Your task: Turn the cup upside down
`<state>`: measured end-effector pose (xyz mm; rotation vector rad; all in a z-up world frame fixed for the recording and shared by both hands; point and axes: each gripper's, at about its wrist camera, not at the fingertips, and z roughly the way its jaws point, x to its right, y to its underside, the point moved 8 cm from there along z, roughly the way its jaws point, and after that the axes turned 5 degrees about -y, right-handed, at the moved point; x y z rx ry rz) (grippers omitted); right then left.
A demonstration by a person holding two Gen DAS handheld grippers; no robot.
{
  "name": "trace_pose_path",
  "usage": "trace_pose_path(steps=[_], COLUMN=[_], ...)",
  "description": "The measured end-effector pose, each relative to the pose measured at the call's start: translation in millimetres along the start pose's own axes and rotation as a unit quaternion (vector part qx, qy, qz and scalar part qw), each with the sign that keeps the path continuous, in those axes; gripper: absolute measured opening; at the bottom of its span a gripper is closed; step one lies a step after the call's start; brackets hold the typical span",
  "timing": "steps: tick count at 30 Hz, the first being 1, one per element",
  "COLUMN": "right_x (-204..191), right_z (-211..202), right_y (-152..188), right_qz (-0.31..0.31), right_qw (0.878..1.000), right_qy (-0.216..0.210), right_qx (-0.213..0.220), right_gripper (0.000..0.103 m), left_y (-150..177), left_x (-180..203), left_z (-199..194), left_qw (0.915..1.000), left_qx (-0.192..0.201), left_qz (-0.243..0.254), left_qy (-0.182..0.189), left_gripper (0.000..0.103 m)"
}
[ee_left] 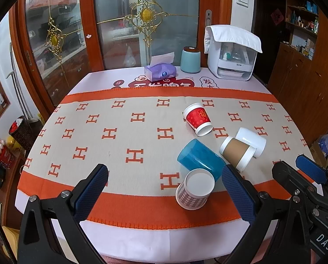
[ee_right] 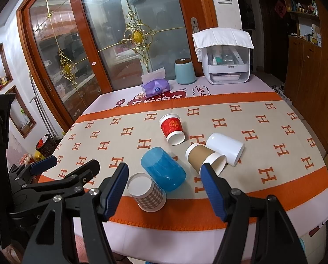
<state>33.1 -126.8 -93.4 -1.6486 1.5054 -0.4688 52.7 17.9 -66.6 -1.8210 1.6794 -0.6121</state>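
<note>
The blue cup (ee_right: 163,169) looks like translucent, glossy plastic; touching it, the checked cup (ee_right: 146,191) is matt paper. Beyond the blue cup, the brown cup (ee_right: 204,158) has a matt card sleeve and the white cup (ee_right: 226,147) a smooth sheen. Under all, the runner (ee_right: 274,136) is woven cloth with a stitched orange edge

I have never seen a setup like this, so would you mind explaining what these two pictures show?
No robot here: a person holds a pair of hand-held tongs in each hand, each with a fisheye camera looking along its blue-padded fingers. One picture looks out from the left tongs, the other from the right tongs. Both are open and hold nothing. On the patterned tablecloth lie five cups, all tipped over: a checked cup, blue cup, brown cup, white cup and red cup. Behind stand a tissue box, a teal canister and a white appliance.
</note>
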Motion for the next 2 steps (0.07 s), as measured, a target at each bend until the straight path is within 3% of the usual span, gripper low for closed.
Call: trace_pose_path(steps=[2], right_x=[-0.6], right_z=[0.0], right_y=[0.5], right_qz=[-0.001], right_qw=[1.0], right_qy=[0.001], right_qx=[0.001], right_gripper=[0.068], left_y=[2.7], left_x=[-1.5], left_z=[0.8], left_qw=[1.0], left_qx=[-0.001], left_qz=[0.0], left_qy=[0.0], left_gripper=[0.102])
